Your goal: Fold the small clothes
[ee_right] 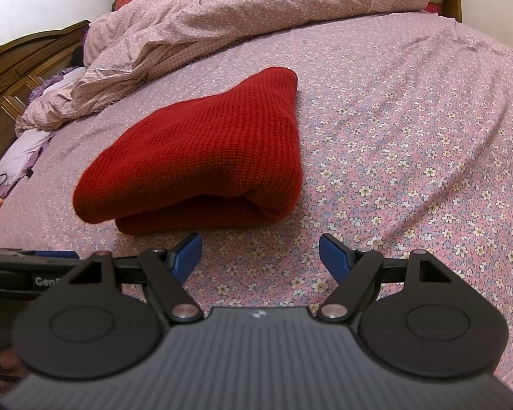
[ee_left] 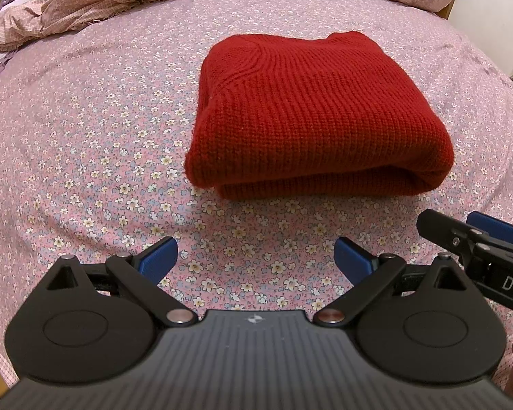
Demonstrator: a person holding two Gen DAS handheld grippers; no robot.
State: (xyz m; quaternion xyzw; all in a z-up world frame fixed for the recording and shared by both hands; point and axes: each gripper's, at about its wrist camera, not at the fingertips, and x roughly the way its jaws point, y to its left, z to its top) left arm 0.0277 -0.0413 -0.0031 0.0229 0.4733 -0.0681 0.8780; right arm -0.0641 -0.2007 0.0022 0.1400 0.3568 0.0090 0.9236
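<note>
While both claws, left (ee_left: 256,256) and right (ee_right: 260,256), stand spread and empty, the folded red sweater (ee_left: 318,116) lies on the bed (ee_left: 85,136) just ahead: soft, thick, limp knit, likely best pinched at its near edge.

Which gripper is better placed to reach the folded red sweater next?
Probably left: the red sweater lies almost straight ahead of the open left gripper. From the open right gripper it sits off to the left.
</note>
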